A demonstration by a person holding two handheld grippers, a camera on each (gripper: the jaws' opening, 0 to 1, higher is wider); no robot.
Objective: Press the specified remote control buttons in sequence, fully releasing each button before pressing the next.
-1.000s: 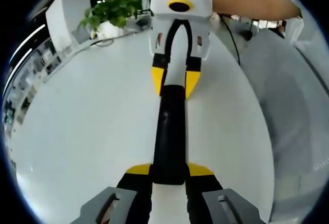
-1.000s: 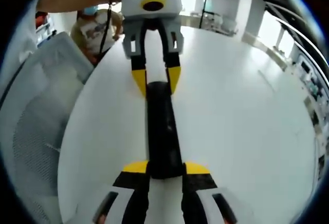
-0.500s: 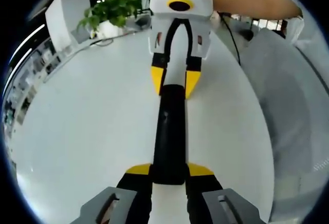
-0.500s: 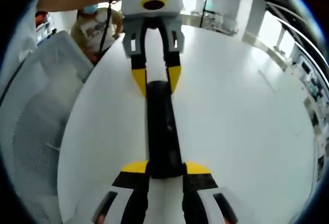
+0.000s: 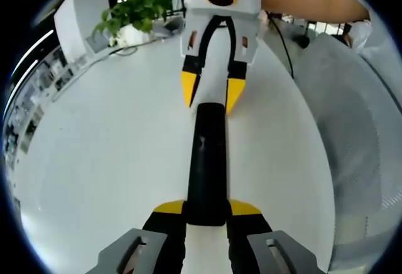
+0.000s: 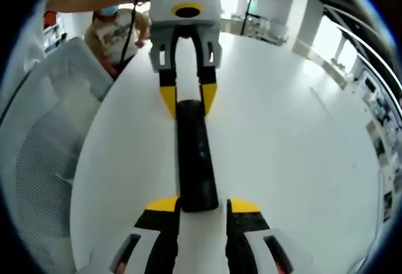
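A long black remote control (image 5: 207, 161) lies lengthwise on the white table (image 5: 100, 161). My left gripper (image 5: 207, 208) is shut on its near end, the yellow jaw tips pressed against both sides. My right gripper (image 5: 211, 95) faces it from the far end, jaws slightly spread around the remote's tip. In the right gripper view, the remote control (image 6: 196, 154) runs away from my right gripper (image 6: 203, 206), whose jaws stand open with a small gap beside the remote. The left gripper (image 6: 188, 101) grips the far end there.
A potted plant (image 5: 135, 13) stands at the table's far edge. A grey mesh chair (image 6: 44, 161) sits beside the table. A person (image 6: 116, 32) sits beyond the table, and a bare arm (image 5: 308, 4) reaches to the right gripper.
My right gripper's jaws have spread off the remote and it has drawn back a little from that end. The left gripper keeps its hold.
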